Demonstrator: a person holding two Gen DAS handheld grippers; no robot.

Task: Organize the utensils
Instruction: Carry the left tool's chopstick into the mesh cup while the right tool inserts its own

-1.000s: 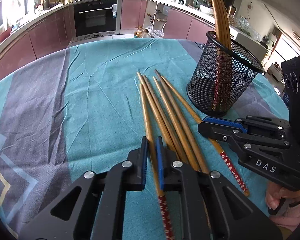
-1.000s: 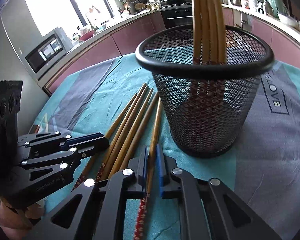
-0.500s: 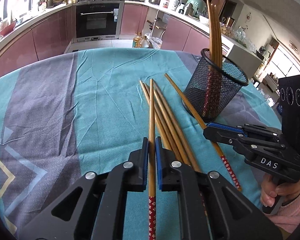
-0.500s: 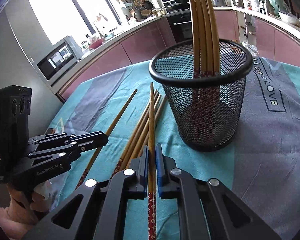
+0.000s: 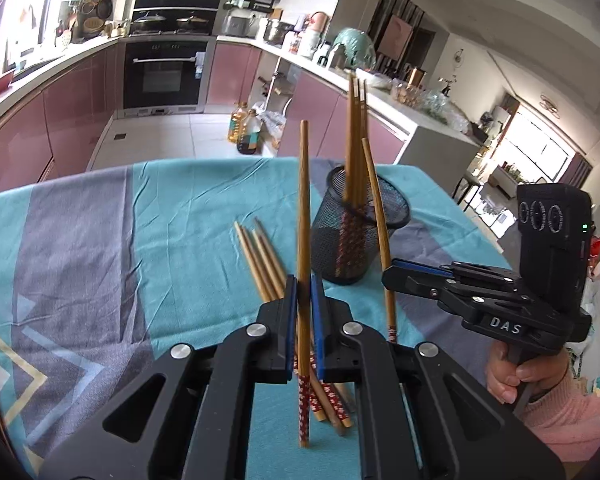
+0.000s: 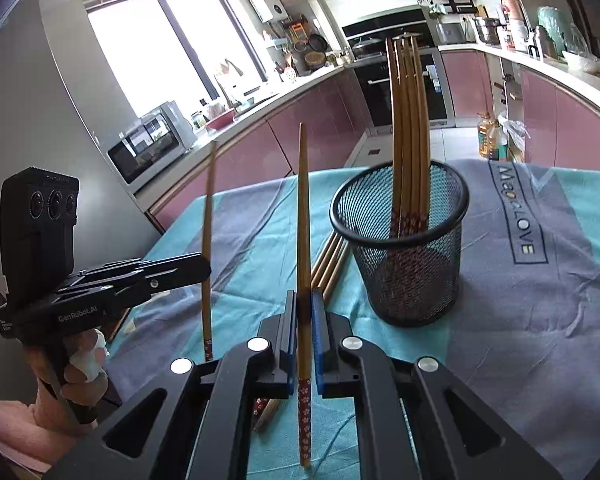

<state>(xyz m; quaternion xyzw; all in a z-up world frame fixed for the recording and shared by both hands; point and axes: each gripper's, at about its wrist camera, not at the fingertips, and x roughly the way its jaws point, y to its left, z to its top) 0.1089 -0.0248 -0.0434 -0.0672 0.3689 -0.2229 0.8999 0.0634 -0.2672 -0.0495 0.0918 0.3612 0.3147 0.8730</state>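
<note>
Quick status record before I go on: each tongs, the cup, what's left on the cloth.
left tongs: shut on chopstick, lifted off the cloth, near upright
right tongs: shut on second chopstick, also lifted, near upright
cup: mesh, upright on cloth, several chopsticks standing inside
loose chopsticks: a few lying on the cloth, left of the cup in the left wrist view
</note>
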